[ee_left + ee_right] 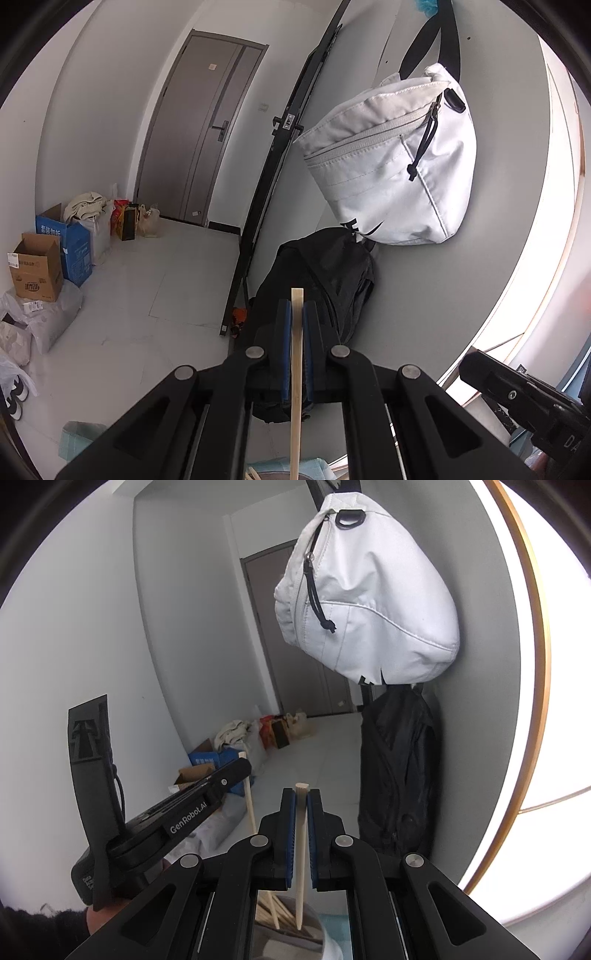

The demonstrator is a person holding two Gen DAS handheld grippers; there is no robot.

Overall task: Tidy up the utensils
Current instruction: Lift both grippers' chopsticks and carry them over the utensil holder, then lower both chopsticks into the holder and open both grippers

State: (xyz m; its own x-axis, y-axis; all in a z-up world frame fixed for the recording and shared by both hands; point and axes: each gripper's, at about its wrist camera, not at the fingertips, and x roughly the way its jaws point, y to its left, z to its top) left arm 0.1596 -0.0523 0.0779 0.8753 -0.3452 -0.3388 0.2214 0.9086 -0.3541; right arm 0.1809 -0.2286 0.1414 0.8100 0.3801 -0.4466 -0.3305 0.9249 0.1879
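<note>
My left gripper (297, 308) is shut on a pale wooden chopstick (296, 387) that stands upright between its blue pads. My right gripper (301, 797) is shut on another chopstick (301, 856), pointed end down over a grey container (291, 919) that holds several more chopsticks (271, 908). In the right wrist view the left gripper (236, 771) shows at the left with its chopstick (249, 797) reaching down toward the same container. In the left wrist view the container's rim (277, 474) shows at the bottom edge, and the right gripper's body (524, 398) at the lower right.
A white bag (399, 158) hangs on the wall ahead, with a black backpack (325, 295) below it. Cardboard boxes (37, 269) and bags lie on the floor at the left near a grey door (199, 129). A bright round mirror edge (535, 701) is at the right.
</note>
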